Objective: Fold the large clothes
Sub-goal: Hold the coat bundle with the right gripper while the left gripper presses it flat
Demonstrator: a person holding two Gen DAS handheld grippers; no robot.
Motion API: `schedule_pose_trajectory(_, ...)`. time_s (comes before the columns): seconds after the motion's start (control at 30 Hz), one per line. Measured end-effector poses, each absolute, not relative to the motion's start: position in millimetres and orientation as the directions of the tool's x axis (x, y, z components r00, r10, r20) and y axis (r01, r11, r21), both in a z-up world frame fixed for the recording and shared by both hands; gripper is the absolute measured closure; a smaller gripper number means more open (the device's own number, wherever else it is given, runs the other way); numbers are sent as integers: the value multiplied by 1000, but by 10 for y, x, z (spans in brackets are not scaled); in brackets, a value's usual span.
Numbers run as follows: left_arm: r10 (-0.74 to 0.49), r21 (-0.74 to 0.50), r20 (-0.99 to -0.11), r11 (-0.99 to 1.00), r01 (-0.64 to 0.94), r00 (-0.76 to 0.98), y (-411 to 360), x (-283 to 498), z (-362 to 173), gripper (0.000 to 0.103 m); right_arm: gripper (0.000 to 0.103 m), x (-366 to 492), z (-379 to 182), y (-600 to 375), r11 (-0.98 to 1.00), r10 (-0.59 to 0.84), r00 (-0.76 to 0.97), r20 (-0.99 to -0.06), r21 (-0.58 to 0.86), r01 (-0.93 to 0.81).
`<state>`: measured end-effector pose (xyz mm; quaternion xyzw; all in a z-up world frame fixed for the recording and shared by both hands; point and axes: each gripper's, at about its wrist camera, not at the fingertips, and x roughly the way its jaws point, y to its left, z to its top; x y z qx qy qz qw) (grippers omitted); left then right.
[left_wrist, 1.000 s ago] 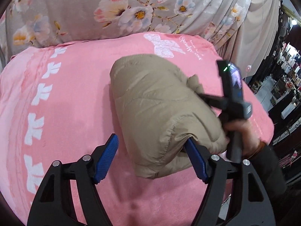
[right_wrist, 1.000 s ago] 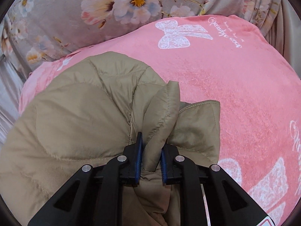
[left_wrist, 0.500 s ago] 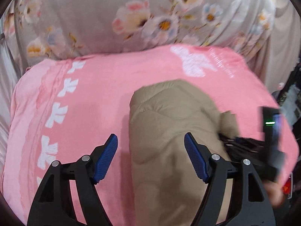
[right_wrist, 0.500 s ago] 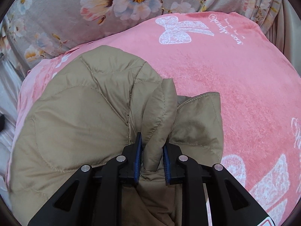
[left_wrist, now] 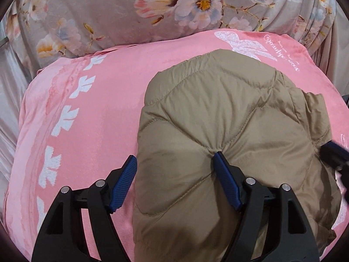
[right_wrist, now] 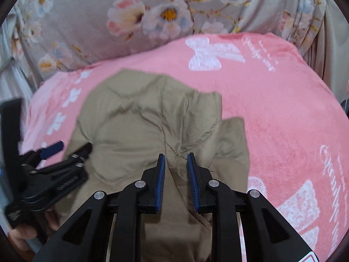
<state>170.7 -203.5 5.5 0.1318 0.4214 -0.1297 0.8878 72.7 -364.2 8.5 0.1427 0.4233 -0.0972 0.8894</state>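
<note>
The left tongs (left_wrist: pixel 174 170) are standing spread over the jacket's (left_wrist: pixel 229 131) edge on the blanket (left_wrist: pixel 87 120), while the right tongs (right_wrist: pixel 176 163) are hanging slightly parted, gripping nothing.

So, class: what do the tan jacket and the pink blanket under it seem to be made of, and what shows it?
Jacket: probably thin nylon or polyester shell with padded filling; faint sheen, stitched quilting lines, puffy panels. Blanket: likely plush fleece or velvet; soft brushed nap that catches light unevenly, white bows printed on it.
</note>
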Motion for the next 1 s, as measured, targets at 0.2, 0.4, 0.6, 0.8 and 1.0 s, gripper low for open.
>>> schedule_pose_trajectory(0.2,-120,114,-786,936,332,607,-2039,1730,-24,32,82,776,-197,-3678,928,-24,613,-790,211,308)
schedule_pose_trajectory(0.4,-104,129,-779,939,320,618,-2084,1728,-104,31,82,776,-324,-3669,922,-23,621,-783,224,316)
schedule_pose_trajectory(0.6,-85,153,-766,939,309,637,-2113,1718,-158,30,82,804,-400,-3629,927,-41,625,-779,204,314)
schedule_pose_trajectory(0.8,-64,180,-748,939,295,661,-2147,1705,-213,29,82,828,-435,-3637,930,-36,627,-778,203,306)
schedule_pose_trajectory(1.0,-56,192,-737,938,289,674,-2159,1707,-249,29,82,834,-464,-3637,933,-38,632,-774,199,300)
